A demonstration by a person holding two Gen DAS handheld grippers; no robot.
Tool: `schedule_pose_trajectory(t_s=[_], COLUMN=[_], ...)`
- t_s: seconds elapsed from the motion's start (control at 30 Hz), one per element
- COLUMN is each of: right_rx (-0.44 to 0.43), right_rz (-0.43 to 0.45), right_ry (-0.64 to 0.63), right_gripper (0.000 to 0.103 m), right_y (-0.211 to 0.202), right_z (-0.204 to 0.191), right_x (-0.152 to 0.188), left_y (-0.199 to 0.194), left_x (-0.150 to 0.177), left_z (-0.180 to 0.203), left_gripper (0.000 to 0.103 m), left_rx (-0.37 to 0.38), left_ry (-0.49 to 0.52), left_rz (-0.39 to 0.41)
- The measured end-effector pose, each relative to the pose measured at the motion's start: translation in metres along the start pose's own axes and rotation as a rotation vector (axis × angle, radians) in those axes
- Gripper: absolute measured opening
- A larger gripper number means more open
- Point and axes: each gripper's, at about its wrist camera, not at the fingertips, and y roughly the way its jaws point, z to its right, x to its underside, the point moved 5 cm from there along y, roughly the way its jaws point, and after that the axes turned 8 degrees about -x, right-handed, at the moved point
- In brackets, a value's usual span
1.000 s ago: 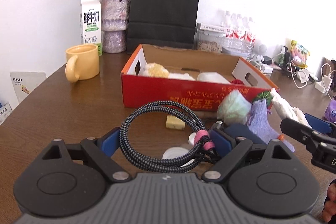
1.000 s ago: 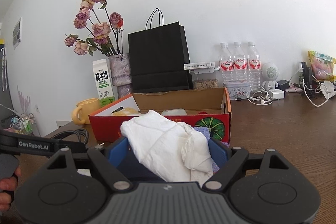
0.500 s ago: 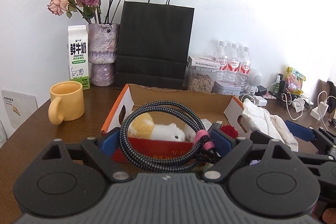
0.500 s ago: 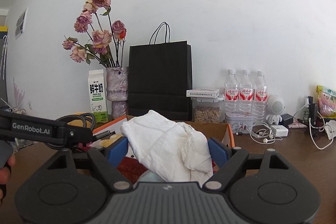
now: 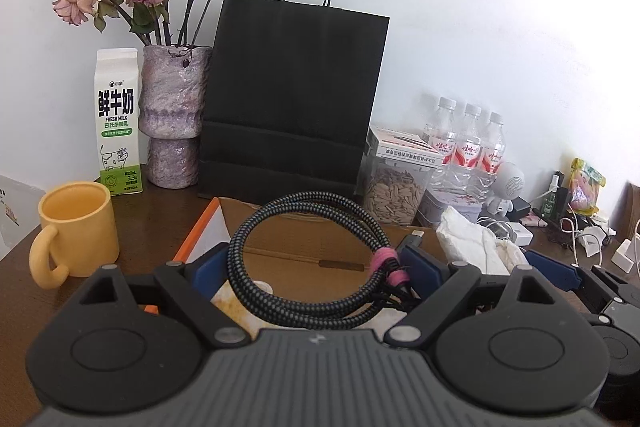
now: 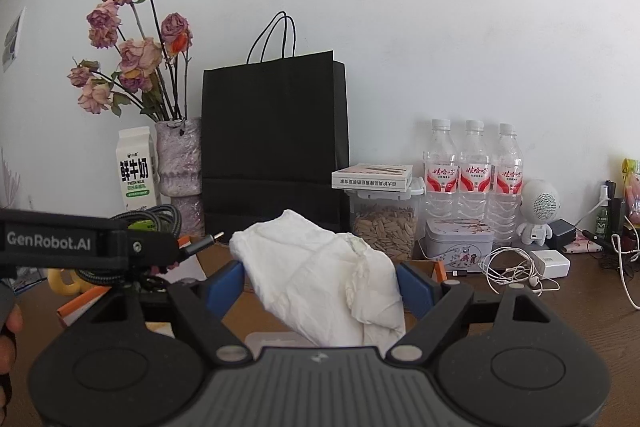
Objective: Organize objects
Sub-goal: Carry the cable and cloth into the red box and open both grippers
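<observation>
Your left claw (image 5: 316, 267) holds a coiled cable (image 5: 308, 259) between its blue pads: a stiff loop of black-and-grey braided cord, bound on its right side by a pink strap, with a metal plug sticking up past the right pad. It hangs over the open cardboard box (image 5: 280, 231), whose plain brown inner wall and orange-edged left flap show through and beside the coil; something pale and soft lies in the box below the loop, too hidden to name. Your right claw (image 6: 320, 279) grips a crumpled white cloth (image 6: 320, 279), limp and creased, bulging up above the pads and drooping toward the camera; it too is over the box's near edge, just right of the left claw, and the two tools sit close side by side. Left of the box on the dark wooden desk (image 5: 160, 211) stands a matte yellow mug (image 5: 76, 235), its handle toward you, just beside the box's left flap. Along the far wall stand a milk carton (image 5: 118, 123), a rough purple vase (image 5: 174, 115) of dried roses, a tall black paper bag (image 5: 292, 103) right behind the box, a clear tub of seeds (image 6: 384, 231) and three water bottles (image 6: 474, 171). To the far right, loose white cables and chargers clutter the desk, while bare wood lies open nearer you on that side.
</observation>
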Motion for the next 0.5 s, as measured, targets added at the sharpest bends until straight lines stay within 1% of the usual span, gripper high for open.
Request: schedule_pose_trajectory(t_s=[0.2, 0.3, 0.37, 0.4, 0.5], right_rx=[-0.017, -0.02, -0.023, -0.021, -0.016], right_rz=[-0.049, -0.063, -0.069, -0.068, -0.074], right_ry=[-0.012, -0.021, -0.02, -0.02, -0.017], right_gripper=[0.083, 0.089, 0.103, 0.103, 0.103], right_y=[0.027, 0.032, 0.033, 0.032, 0.03], right_z=[0.004, 0.005, 0.007, 0.008, 0.009], right_x=[0.004, 0.007, 0.008, 0.008, 0.01], left_y=[0.031, 0.041, 0.045, 0.046, 0.046], left_x=[-0.003, -0.001, 0.001, 0.002, 0.004], left_z=[0.003, 0.004, 0.003, 0.003, 0.002], left_gripper=[0.092, 0.094, 0.101, 0.103, 0.103], left_rx=[0.0, 0.009, 0.001, -0.003, -0.017], left_ry=[0.016, 0.028, 0.027, 0.034, 0.04], left_rz=[-0.015, -0.019, -0.025, -0.026, -0.028])
